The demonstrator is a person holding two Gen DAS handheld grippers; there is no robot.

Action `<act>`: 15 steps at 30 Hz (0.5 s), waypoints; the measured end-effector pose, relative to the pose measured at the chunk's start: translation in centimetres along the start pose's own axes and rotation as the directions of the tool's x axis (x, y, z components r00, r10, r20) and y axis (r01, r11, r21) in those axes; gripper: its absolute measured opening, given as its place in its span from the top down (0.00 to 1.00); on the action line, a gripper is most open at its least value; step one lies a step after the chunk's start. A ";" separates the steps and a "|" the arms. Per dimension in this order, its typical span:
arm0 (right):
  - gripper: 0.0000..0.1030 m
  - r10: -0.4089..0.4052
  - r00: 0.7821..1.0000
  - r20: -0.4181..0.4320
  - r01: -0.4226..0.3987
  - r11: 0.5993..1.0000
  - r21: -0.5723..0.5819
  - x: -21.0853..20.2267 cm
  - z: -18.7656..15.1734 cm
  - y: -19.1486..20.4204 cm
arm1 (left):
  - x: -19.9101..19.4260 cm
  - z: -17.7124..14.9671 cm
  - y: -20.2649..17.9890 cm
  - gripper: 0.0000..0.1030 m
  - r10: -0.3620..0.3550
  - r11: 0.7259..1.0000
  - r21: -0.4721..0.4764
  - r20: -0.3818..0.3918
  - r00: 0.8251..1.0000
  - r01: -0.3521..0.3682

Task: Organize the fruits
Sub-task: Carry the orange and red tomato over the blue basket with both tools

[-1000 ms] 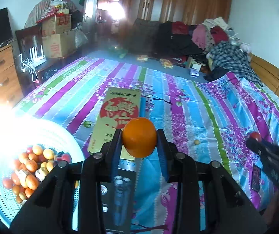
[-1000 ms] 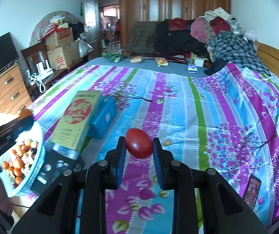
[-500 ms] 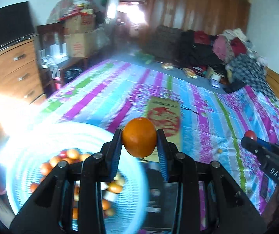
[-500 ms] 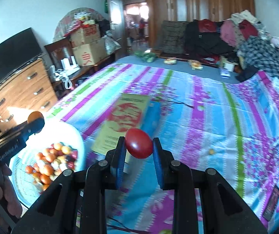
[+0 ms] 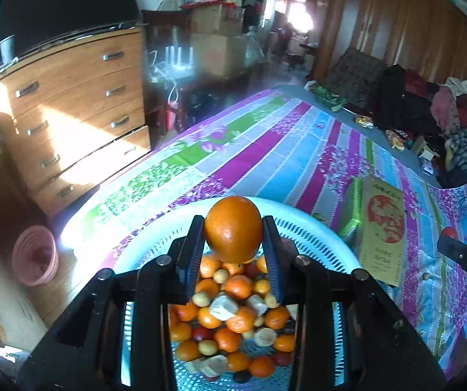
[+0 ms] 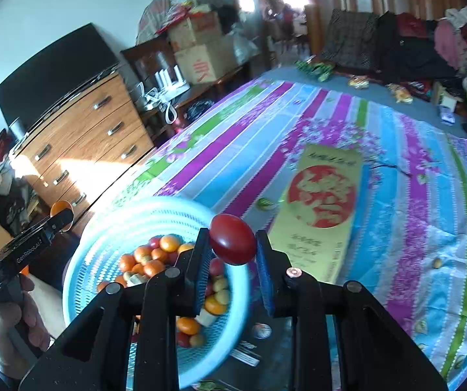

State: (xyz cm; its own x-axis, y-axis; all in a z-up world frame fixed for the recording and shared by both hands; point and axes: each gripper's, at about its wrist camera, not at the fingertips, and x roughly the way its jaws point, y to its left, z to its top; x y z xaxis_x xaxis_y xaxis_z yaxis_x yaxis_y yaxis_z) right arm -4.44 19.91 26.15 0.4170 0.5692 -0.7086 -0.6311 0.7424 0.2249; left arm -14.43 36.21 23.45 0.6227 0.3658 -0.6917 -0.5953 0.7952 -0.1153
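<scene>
My left gripper [image 5: 232, 228] is shut on an orange [image 5: 232, 229] and hangs over a light blue perforated basket [image 5: 314, 228] filled with several oranges, red fruits and small yellow ones. My right gripper [image 6: 232, 244] is shut on a small red tomato [image 6: 232, 243], just right of the same basket [image 6: 109, 228] and near its rim. In the right wrist view the left gripper [image 6: 60, 216] with its orange shows at the far left, held by a person's hand [image 6: 15, 329]. The right gripper's tip [image 5: 450, 238] with the tomato appears at the right edge of the left wrist view.
The basket sits at the corner of a bed with a striped floral cover [image 6: 396, 228]. A yellow and red flat box [image 6: 324, 202] lies beside it, with a small yellow fruit [image 6: 437, 263] further right. A wooden dresser [image 5: 70, 114] and a pink floor basket [image 5: 34, 255] stand left.
Both grippers have swung left across the bed toward the blue basket, each still holding its fruit. The left one now hangs over the basket; the right one has reached its rim.
</scene>
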 end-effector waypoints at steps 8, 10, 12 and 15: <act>0.70 0.031 0.996 -0.086 -0.035 0.998 -0.046 3.4 0.1 2.5 | 1.9 -0.6 2.4 0.66 0.016 1.000 -0.013 -0.069 0.997 -0.017; 0.70 0.030 0.993 -0.110 -0.037 0.997 -0.062 4.1 -0.1 2.9 | 2.4 -0.7 3.1 0.66 0.019 1.000 -0.011 -0.087 0.996 -0.020; 0.70 0.034 0.990 -0.134 -0.045 0.996 -0.079 4.7 -0.3 3.2 | 2.9 -0.8 3.5 0.66 0.021 1.000 -0.003 -0.111 0.994 -0.022; 0.70 0.038 0.987 -0.155 -0.054 0.994 -0.097 5.3 -0.7 3.7 | 3.5 -1.1 3.9 0.66 0.022 1.000 0.006 -0.139 0.990 -0.022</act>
State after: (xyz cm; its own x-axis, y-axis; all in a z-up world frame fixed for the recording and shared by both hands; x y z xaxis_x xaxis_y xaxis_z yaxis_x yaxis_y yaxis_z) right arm -5.03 25.42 22.78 0.2861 0.5357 -0.7945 -0.7131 0.6728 0.1968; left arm -15.19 40.04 19.79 0.5325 0.3126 -0.7866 -0.6058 0.7898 -0.0962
